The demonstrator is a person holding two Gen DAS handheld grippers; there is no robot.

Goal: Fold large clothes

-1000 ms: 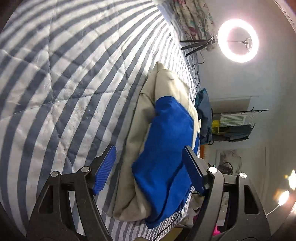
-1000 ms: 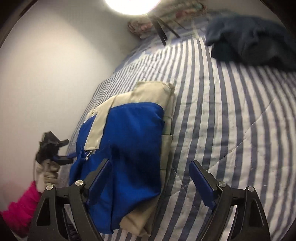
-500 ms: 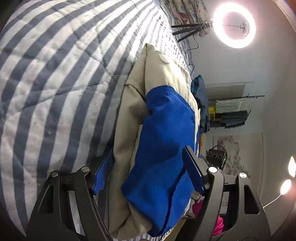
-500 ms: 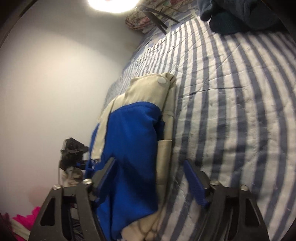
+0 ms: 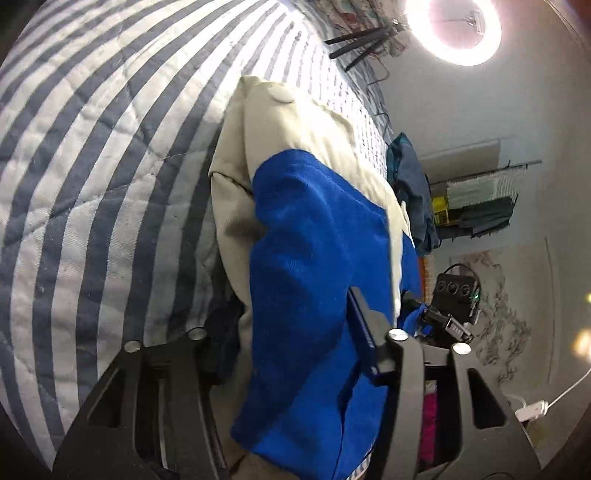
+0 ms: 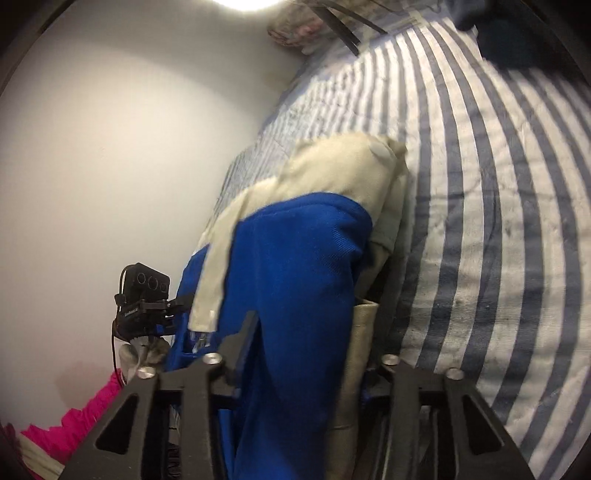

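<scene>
Lying folded on the striped quilt (image 5: 92, 184), the blue-and-cream jacket (image 5: 314, 258) runs from 12 o'clock down to 6 o'clock in the left wrist view, cream end far, blue end near. The left gripper (image 5: 295, 332) straddles the near edge: its jaws have just been closing, the bundle fills the gap between them, the right pad lies against the blue cloth, and the left pad sits hidden behind the cream fold. At 1 o'clock a ring light (image 5: 461, 33) glows; at 3 o'clock dark clothes (image 5: 410, 192) hang off the quilt edge.

In the right wrist view the jacket again fills the centre, with the quilt at 3 o'clock and a white wall (image 6: 129, 166) at 9 o'clock. The right gripper (image 6: 314, 339) has also just been closing, and both of its fingers press the folded bundle between them.
</scene>
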